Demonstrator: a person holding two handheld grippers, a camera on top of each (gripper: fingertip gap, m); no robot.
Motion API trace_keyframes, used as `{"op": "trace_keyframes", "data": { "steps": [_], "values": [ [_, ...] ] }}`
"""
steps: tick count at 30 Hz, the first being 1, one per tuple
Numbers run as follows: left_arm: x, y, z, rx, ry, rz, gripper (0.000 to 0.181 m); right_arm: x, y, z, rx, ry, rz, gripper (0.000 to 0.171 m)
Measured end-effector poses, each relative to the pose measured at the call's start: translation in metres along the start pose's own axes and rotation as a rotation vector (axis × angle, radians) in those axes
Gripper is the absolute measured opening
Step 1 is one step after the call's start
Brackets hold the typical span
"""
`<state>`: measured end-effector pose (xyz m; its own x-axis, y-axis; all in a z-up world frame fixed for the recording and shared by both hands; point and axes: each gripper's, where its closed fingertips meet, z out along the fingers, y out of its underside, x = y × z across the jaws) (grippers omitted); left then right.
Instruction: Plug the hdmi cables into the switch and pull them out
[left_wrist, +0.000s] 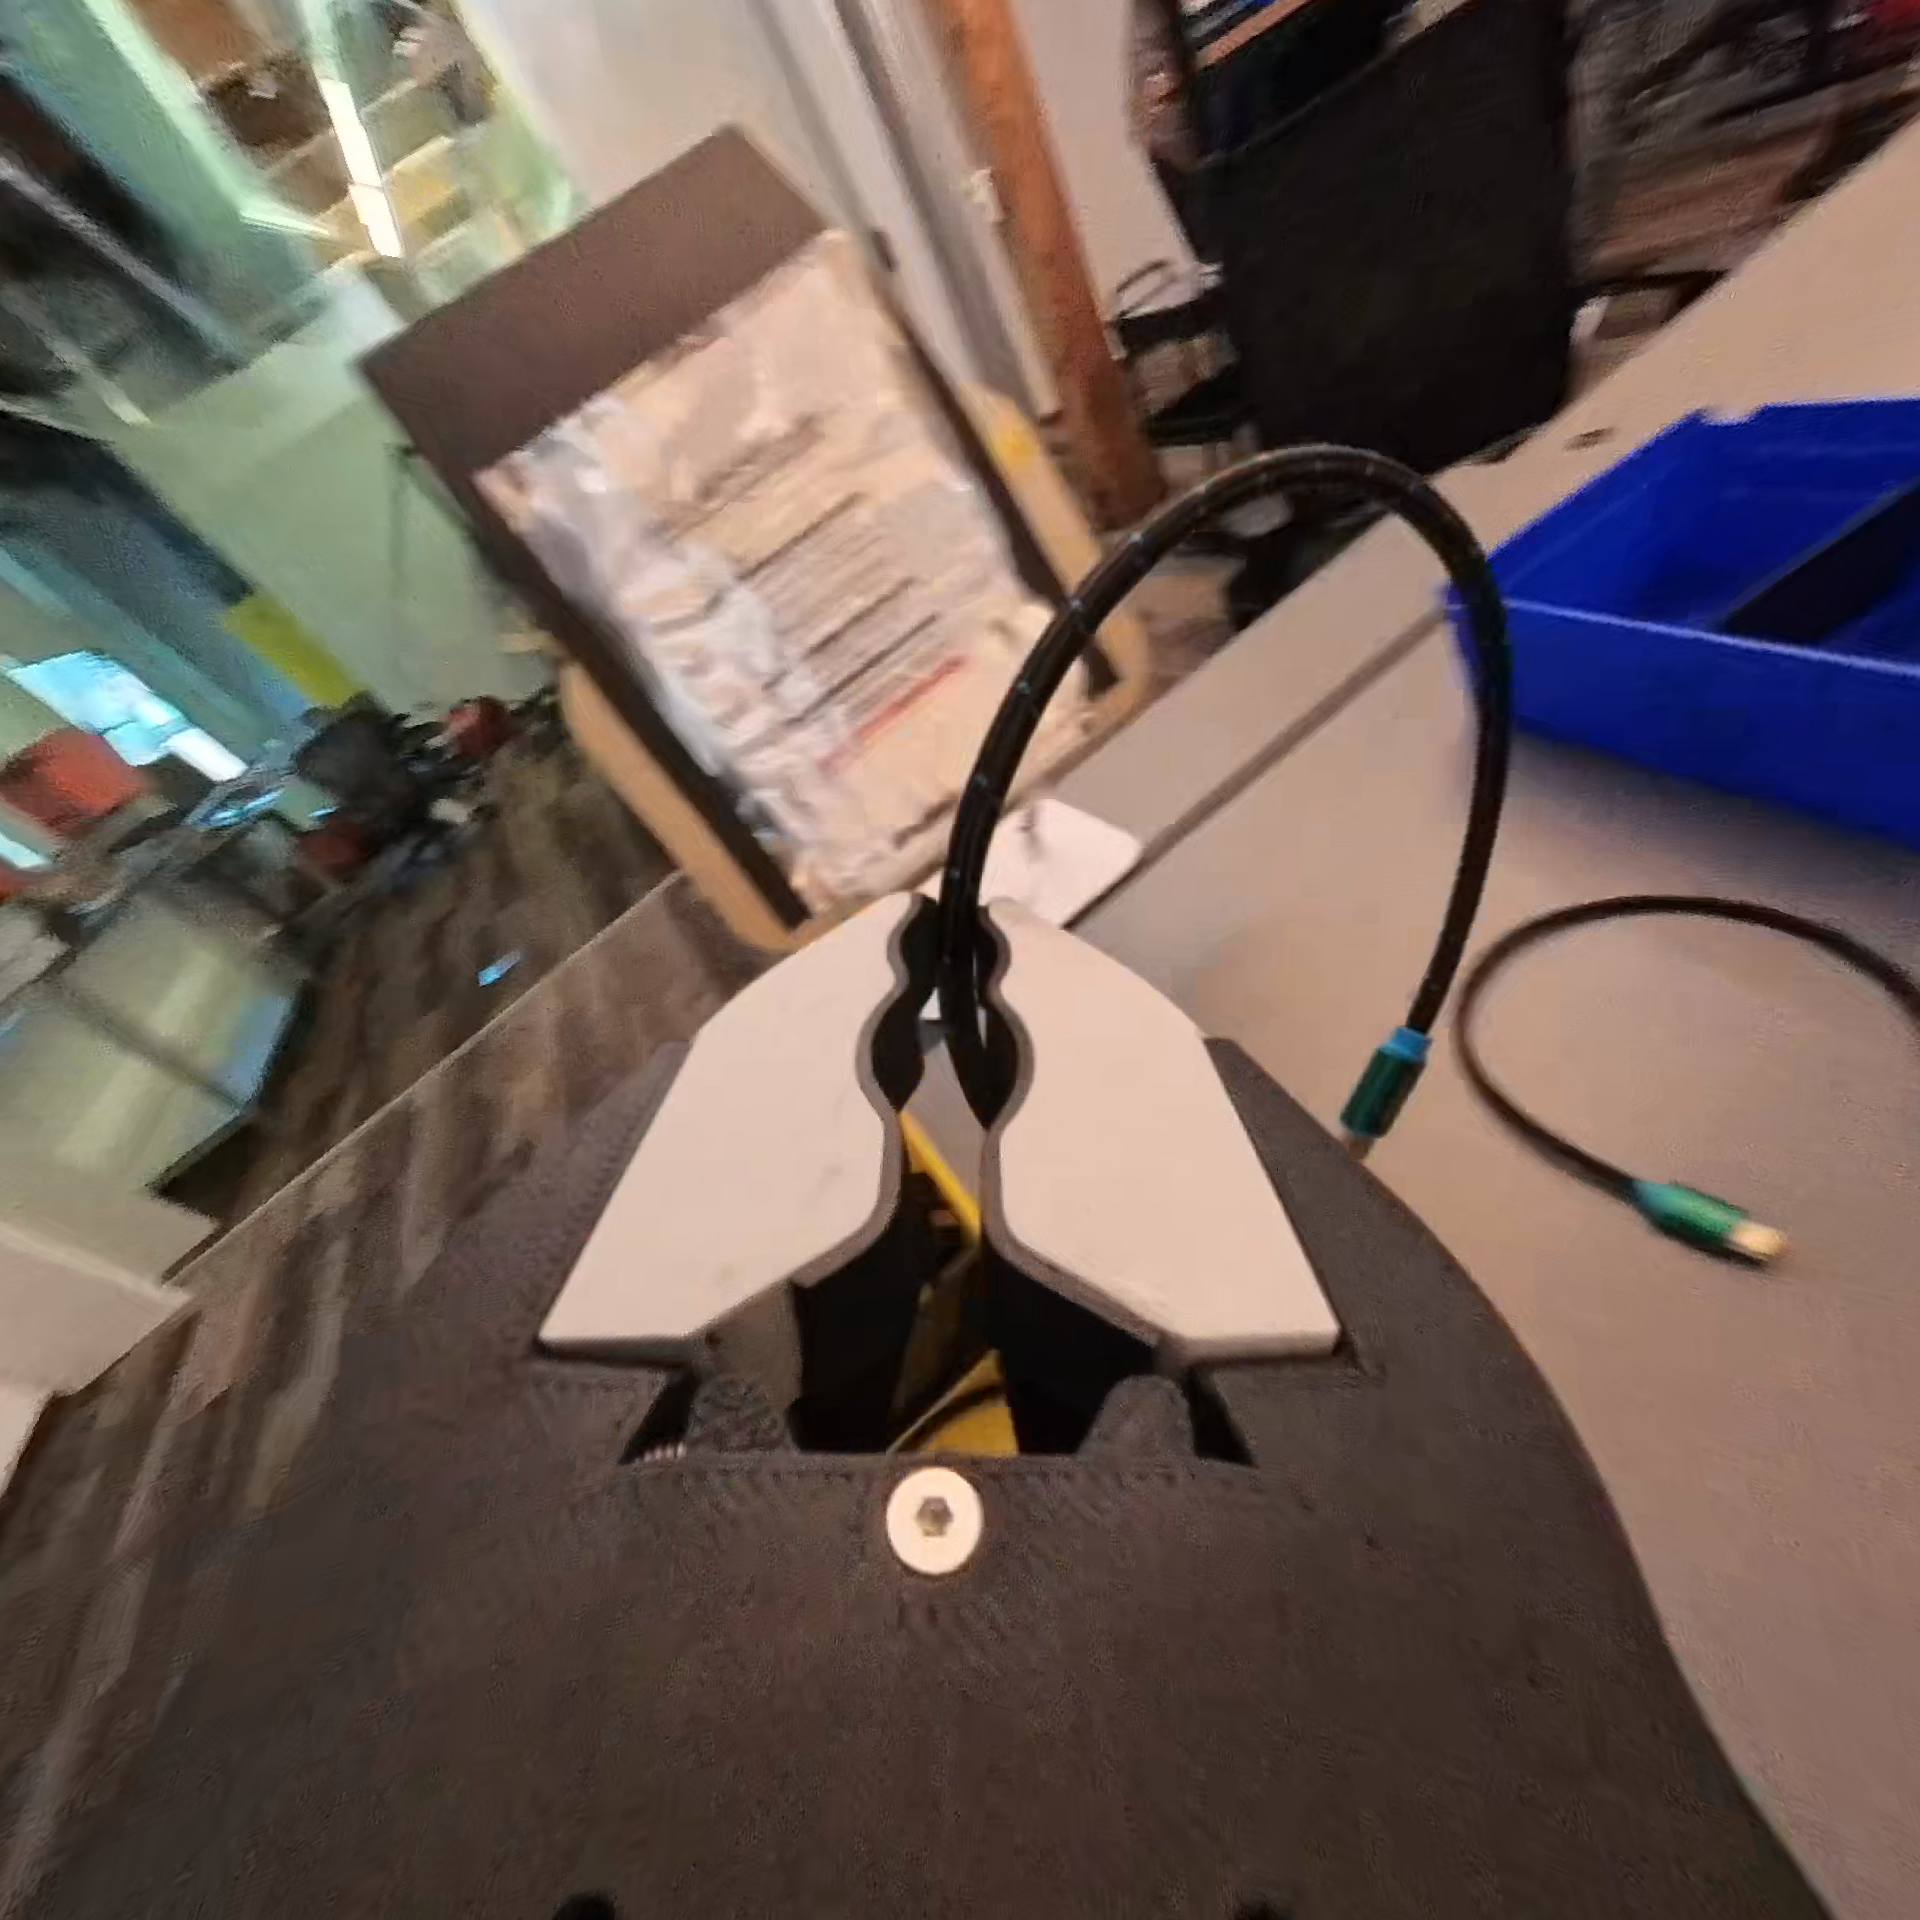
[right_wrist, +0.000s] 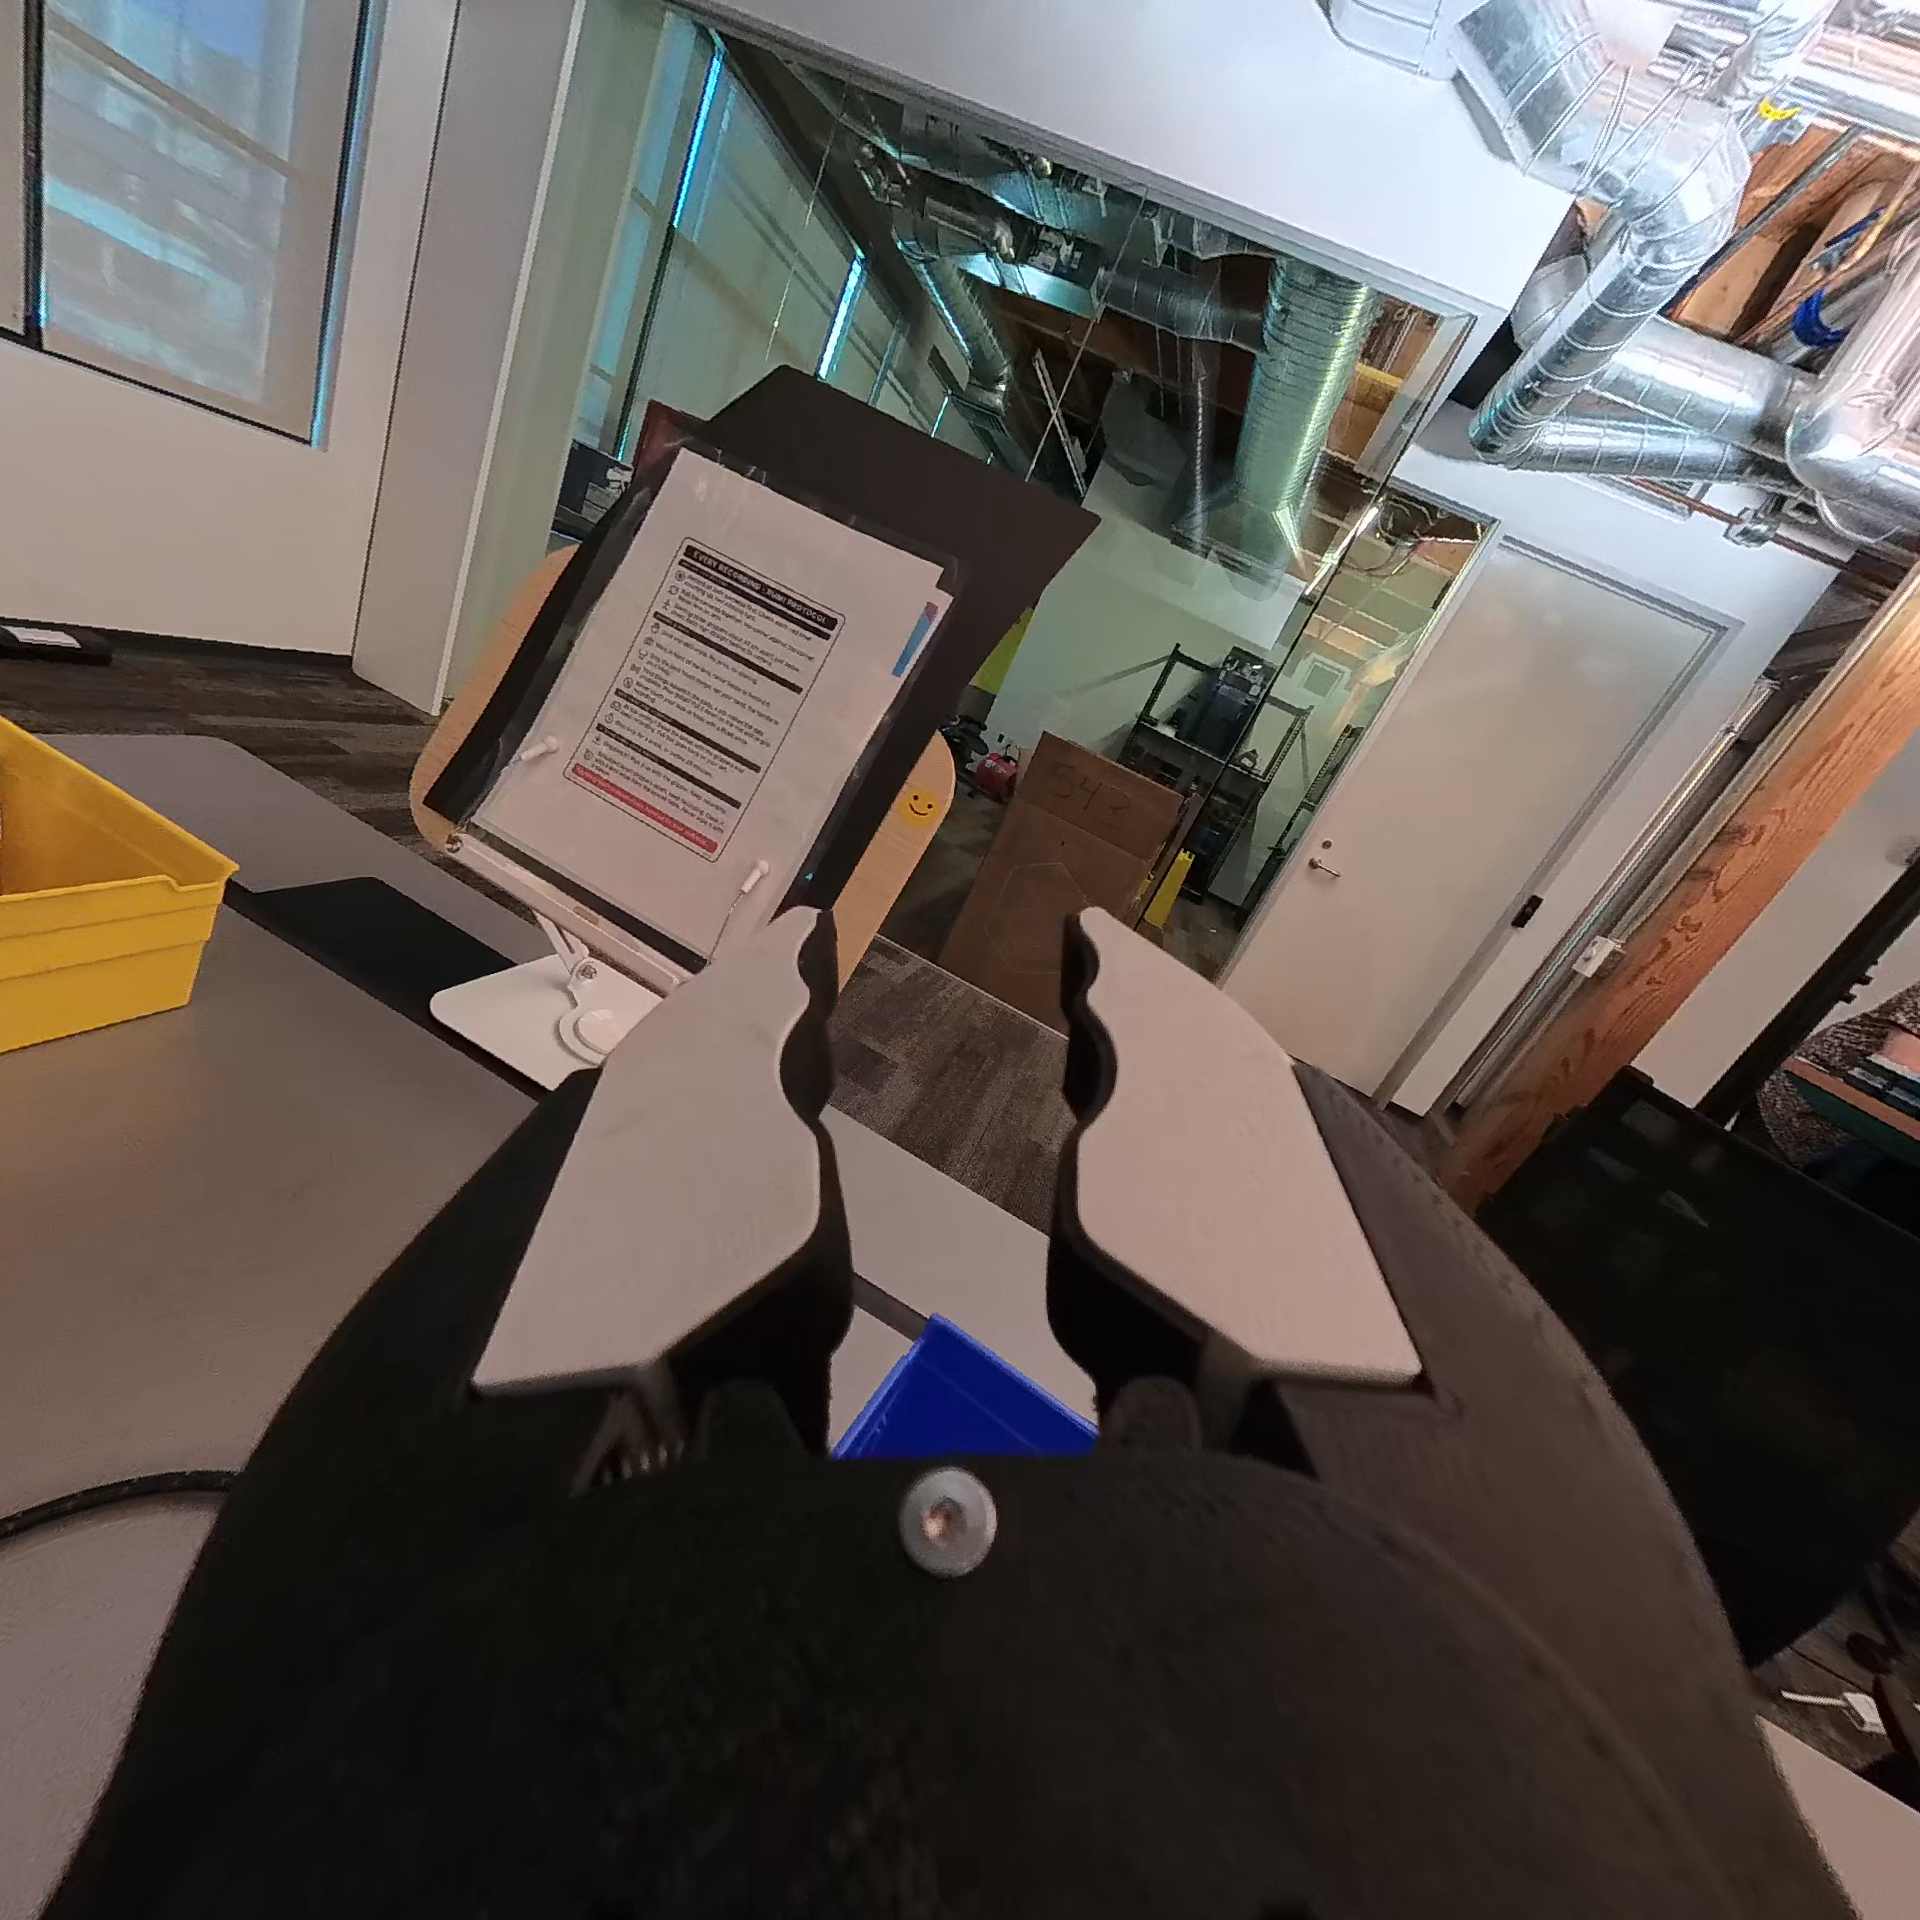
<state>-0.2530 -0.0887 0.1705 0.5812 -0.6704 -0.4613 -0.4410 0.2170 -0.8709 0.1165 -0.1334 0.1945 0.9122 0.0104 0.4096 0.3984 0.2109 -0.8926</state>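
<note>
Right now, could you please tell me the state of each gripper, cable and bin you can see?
Left gripper: shut on the black braided cable.
Black braided cable: lifted, arching over, teal plug hanging free, unplugged.
Second black cable: lying on the grey table, green plug unplugged.
Right gripper: open, empty.
Blue plastic bin: upright on the table.
Yellow plastic bin: upright on the table.
</note>
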Motion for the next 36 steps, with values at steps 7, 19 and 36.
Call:
{"op": "trace_keyframes", "data": {
  "steps": [7,19,36],
  "values": [
    [0.173,0.044,0.107,-0.292,0.404,0.147,0.006,-0.002,0.000,0.000,0.000,-0.011,-0.001,0.041],
    [0.238,0.117,0.207,-0.434,0.469,0.094,0.049,0.001,0.009,0.007,-0.032,-0.002,-0.013,0.042],
    [-0.112,0.227,0.106,-0.606,-0.222,0.261,0.057,0.001,0.012,0.006,-0.027,-0.017,-0.001,0.042]
  ]
}}
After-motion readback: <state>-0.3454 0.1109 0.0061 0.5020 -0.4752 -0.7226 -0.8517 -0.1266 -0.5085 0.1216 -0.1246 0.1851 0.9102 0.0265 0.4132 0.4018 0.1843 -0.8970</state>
